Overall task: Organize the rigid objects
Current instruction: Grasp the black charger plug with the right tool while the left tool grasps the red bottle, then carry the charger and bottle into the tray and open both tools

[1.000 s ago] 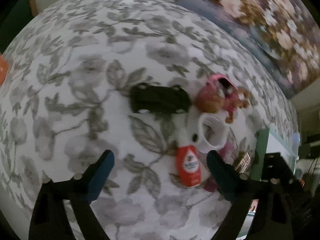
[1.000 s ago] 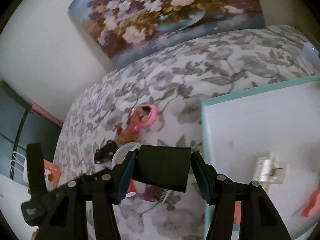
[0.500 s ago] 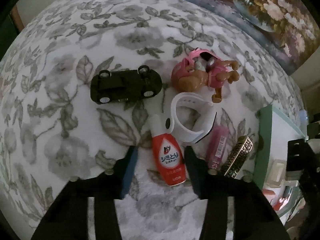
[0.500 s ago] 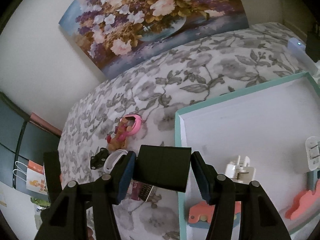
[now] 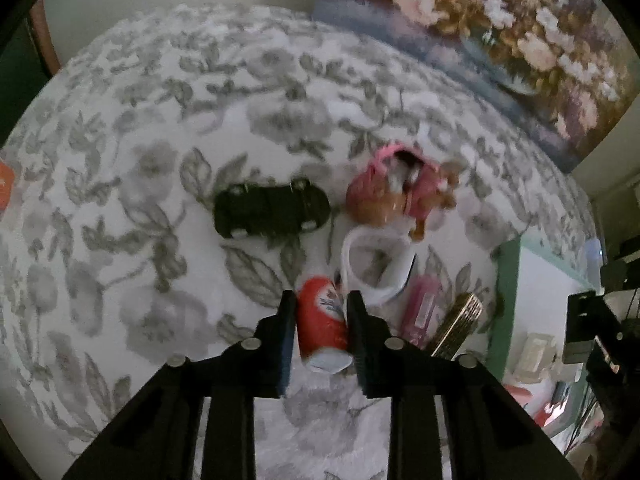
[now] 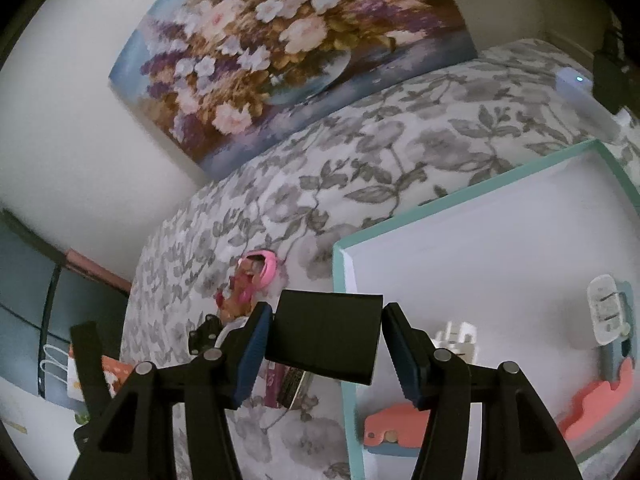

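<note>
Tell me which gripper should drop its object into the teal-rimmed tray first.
Right. The right gripper holds the black rectangular block at the teal-rimmed white tray; the left gripper grips the small red bottle over the bedspread.

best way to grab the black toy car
Grip the black toy car across its narrow body, between the wheels, coming straight down from above. It lies lengthwise left to right on the floral bedspread, its long sides bare, with the pink dog toy off one end.

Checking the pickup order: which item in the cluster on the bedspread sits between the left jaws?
The red bottle, between the left gripper jaws; the others lie beyond.
</note>
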Motion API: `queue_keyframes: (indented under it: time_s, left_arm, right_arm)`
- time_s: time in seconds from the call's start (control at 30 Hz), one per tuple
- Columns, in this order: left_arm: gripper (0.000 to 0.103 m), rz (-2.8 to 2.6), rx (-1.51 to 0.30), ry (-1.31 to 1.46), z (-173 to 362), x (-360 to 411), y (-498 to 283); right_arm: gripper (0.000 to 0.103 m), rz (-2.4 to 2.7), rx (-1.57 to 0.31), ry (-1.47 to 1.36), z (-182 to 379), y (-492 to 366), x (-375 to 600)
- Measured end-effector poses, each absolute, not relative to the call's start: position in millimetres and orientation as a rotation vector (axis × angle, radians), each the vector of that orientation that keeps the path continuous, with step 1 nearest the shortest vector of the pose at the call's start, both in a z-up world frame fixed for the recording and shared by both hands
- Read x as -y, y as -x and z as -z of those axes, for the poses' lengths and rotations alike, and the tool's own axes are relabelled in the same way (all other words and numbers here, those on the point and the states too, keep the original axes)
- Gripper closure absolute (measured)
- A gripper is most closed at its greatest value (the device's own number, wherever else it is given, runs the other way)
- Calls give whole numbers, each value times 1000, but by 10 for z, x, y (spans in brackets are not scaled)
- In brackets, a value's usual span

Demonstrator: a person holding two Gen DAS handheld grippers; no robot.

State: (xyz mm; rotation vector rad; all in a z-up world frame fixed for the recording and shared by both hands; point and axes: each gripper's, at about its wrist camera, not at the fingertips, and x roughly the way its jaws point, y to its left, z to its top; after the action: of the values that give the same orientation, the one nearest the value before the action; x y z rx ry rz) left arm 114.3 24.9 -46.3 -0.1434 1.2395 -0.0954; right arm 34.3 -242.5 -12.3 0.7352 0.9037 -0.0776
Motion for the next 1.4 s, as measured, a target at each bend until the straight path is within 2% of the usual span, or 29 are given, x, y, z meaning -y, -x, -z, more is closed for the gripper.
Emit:
queue_keyframes:
  time_s: [0.4,0.9,1.4]
  left_arm:
    - [81,128,-1190,167,289,-104,-1131]
    - [81,210,-1075,207,-221,8,-967]
    - [81,362,-1044,52,-218,1014,-699]
  right_arm:
    - [43,138,-874,-810,112,-156,2812]
    - [43,186,-832,-863,49,43,3142]
    - [43,334,-802,-863,83,405,3721]
